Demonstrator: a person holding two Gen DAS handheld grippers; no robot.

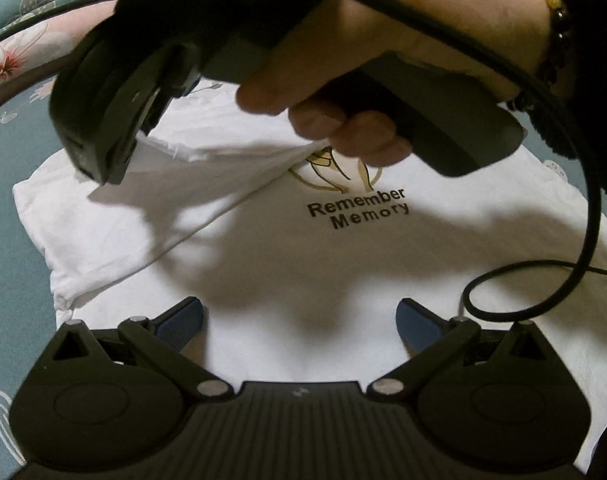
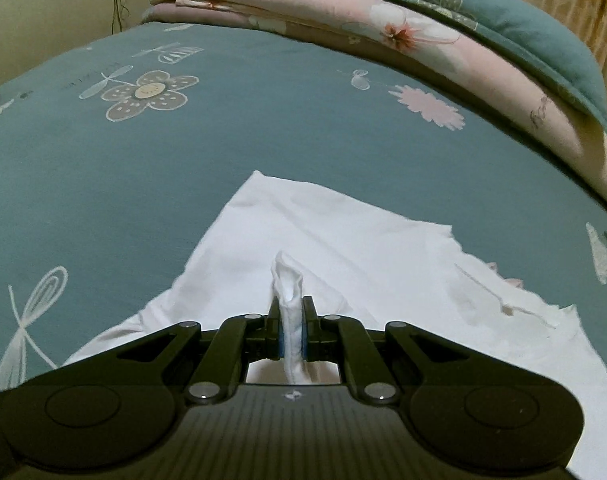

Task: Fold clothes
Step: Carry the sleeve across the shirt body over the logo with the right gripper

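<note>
The left wrist view shows the shirt (image 1: 303,264) front-up on the bed (image 1: 11,208), with the right gripper (image 1: 103,168) and the hand (image 1: 383,72) on its handle crossing over it; the right wrist view shows only a white corner of the shirt (image 2: 343,248) and far more bedding; a pinch of cloth stands up between the right gripper's (image 2: 291,328) fingers (image 2: 309,328), which are narrow and clamped on it; the left gripper's (image 1: 301,320) fingers (image 1: 183,320) are wide, with nothing between them, hovering over the shirt's lower front.

Printed in black on the chest: "Remember Memory", under a gold outline drawing partly hidden by the hand.

A black cable (image 1: 583,200) loops from the right gripper across the shirt's right side; a beaded bracelet (image 1: 555,12) sits at the wrist beside a dark fuzzy sleeve (image 1: 595,60); the teal sheet carries flower and dragonfly drawings; a pink floral quilt (image 2: 383,28) and a teal pillow (image 2: 523,28) lie at the far edge of the bed.
</note>
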